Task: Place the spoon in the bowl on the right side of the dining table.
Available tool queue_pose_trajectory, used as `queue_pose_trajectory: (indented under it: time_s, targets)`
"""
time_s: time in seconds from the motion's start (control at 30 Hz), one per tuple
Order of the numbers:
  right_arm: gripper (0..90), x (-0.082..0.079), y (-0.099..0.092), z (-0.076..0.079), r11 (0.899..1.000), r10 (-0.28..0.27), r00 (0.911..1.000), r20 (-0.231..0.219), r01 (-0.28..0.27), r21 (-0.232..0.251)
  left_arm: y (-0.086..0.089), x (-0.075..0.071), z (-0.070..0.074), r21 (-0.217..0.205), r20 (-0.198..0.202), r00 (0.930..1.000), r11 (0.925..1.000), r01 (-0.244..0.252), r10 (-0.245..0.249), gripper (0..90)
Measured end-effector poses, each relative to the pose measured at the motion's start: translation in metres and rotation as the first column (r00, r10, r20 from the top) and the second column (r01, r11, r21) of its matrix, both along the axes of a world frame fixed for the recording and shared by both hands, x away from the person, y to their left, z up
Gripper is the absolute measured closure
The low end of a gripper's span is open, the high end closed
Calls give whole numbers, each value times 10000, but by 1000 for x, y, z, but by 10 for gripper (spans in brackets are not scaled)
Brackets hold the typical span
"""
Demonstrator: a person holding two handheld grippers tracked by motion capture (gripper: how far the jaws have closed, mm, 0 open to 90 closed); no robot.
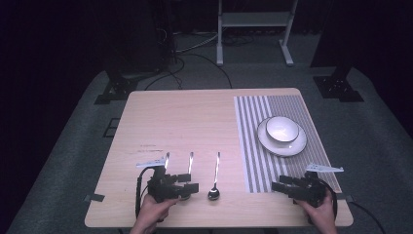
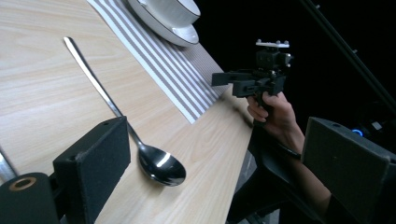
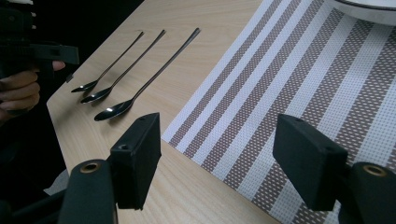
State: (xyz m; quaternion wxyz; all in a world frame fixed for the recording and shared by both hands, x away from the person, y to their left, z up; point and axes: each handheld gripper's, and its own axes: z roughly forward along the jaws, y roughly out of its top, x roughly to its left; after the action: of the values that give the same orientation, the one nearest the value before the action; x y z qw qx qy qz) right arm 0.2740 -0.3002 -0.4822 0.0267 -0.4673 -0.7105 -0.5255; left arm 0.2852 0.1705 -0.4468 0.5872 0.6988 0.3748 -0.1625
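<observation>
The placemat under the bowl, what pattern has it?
Brown and white stripes on the placemat, clearest in the right gripper view.

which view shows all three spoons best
The right gripper view: the three spoons lie side by side, bowls and handles unobstructed. The high view shows all three, but small, with the left gripper covering two bowls. The left gripper view shows one spoon close up.
</observation>
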Motion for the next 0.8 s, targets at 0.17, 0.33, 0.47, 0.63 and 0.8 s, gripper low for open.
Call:
queue_pose_trajectory:
  time_s: [0.17, 0.33, 0.47, 0.63, 0.8]
  targets:
    - [311, 0, 2, 0, 10000, 43, 10000, 10, -43, 2, -8, 0, -1, 29, -17, 9997, 9997, 240, -240, 68]
    - [311, -1, 4, 0, 10000, 69, 10000, 21, -69, -18, -16, -1, -3, 92, -142, 9986, 9987, 503, -502, 68]
    - [310, -1, 5, 0, 9999, 99, 9999, 15, -99, -16, -23, -1, -6, 128, -237, 9973, 9974, 704, -701, 67]
    - [310, -1, 6, 0, 9999, 150, 9999, 26, -150, -39, -31, -2, -10, 165, -382, 9950, 9955, 930, -923, 68]
    - [309, 0, 7, -1, 9999, 142, 9999, 4, -142, -32, -42, -3, -18, 291, -571, 9917, 9927, 1168, -1150, 68]
